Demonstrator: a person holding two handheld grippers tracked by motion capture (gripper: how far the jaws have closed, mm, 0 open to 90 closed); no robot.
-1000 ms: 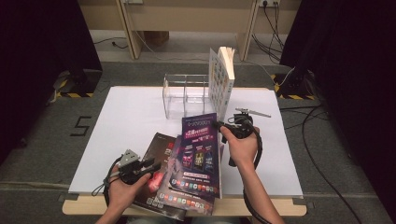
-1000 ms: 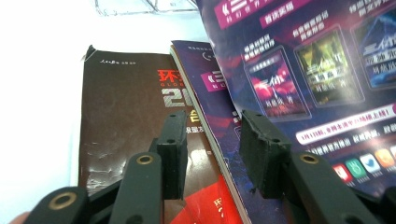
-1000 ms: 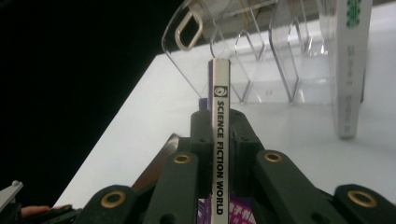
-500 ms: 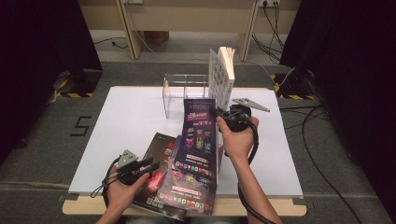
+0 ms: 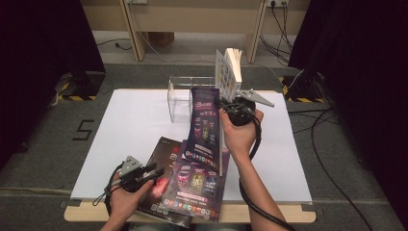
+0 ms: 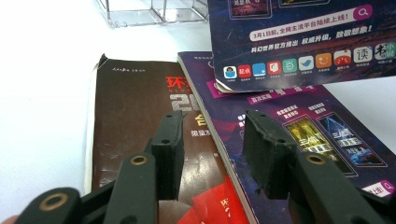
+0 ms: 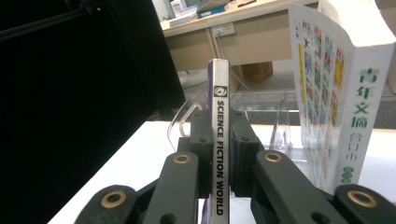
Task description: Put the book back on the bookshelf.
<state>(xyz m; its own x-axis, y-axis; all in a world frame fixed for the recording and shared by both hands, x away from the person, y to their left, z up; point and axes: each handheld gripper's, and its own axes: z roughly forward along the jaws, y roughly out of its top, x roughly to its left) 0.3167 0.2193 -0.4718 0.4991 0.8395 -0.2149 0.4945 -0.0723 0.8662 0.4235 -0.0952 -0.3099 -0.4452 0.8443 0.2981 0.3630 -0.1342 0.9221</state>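
Left tongs [image 6: 212, 149] agape, right tongs [image 7: 218, 154] clamped

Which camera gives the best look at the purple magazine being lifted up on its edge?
The high view: there the purple magazine stands upright, its whole cover visible, pinched by the right gripper. The right gripper view shows just its spine, reading "Science Fiction World", between the pads. The left gripper view catches its lower cover with app icons.

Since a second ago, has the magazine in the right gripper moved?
Yes. The magazine, clamped in the right gripper, has been tipped upright and carried away from the person, toward the clear acrylic rack at the table's far edge.
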